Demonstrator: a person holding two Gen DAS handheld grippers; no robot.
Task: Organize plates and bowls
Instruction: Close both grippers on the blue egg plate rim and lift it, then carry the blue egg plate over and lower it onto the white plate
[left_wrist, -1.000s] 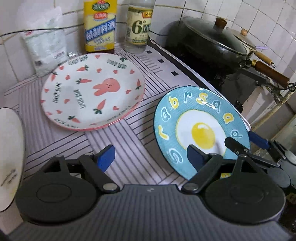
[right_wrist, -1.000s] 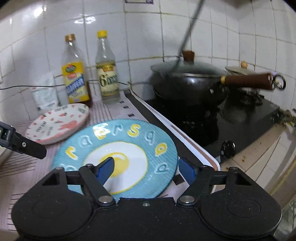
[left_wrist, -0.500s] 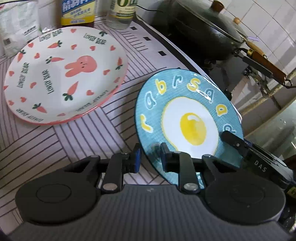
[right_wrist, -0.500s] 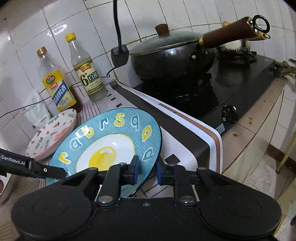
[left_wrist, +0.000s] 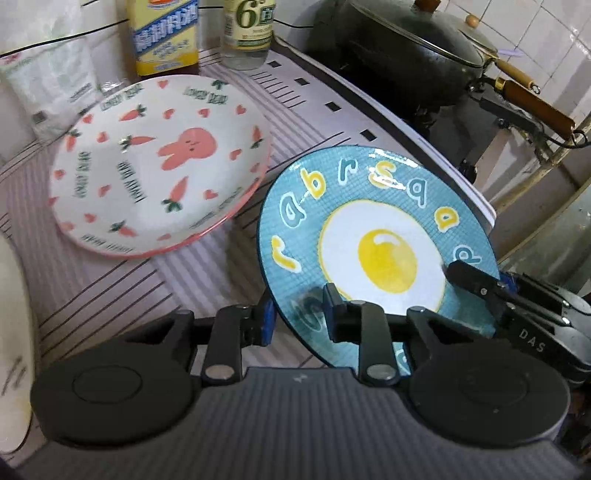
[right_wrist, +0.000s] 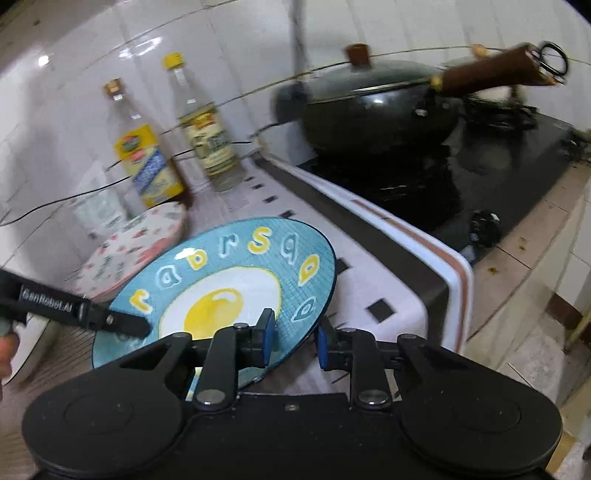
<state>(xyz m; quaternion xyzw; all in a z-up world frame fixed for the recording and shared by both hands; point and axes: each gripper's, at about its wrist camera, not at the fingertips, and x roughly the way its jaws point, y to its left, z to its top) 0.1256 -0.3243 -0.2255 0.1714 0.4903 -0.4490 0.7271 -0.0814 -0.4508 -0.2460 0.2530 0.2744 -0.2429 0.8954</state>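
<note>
Both grippers pinch the blue plate (left_wrist: 373, 236) by its near rim: the left gripper (left_wrist: 297, 317) has its jaws narrowed onto the rim at the plate's left near edge, one pad under and one over, and the right gripper (right_wrist: 293, 338) has its jaws closed on the rim at the plate's right near edge. The plate is tilted, near side raised off the striped mat (left_wrist: 122, 291), far edge low by the mat's border, just beside the pink plate (left_wrist: 159, 162) and apparently not touching it. The step in hand looks like lifting the blue plate to stack it on the pink one. To do it well, both grips should rise together so that the plate does not twist between them, the far edge should clear the pink plate's rim before crossing, and the plate should be levelled before it is lowered at the centre; glazed rims are slippery, so the pinch wants to stay firm and the motion slow. The wok (right_wrist: 373, 107) and bottles (right_wrist: 147, 162) stand well back and should not hinder. Compared with a second ago, when both pairs of jaws stood wide and the blue plate lay flat, the jaws are now closed on its rim and its near side has come up; the right view is blurred, which suggests motion.
</note>
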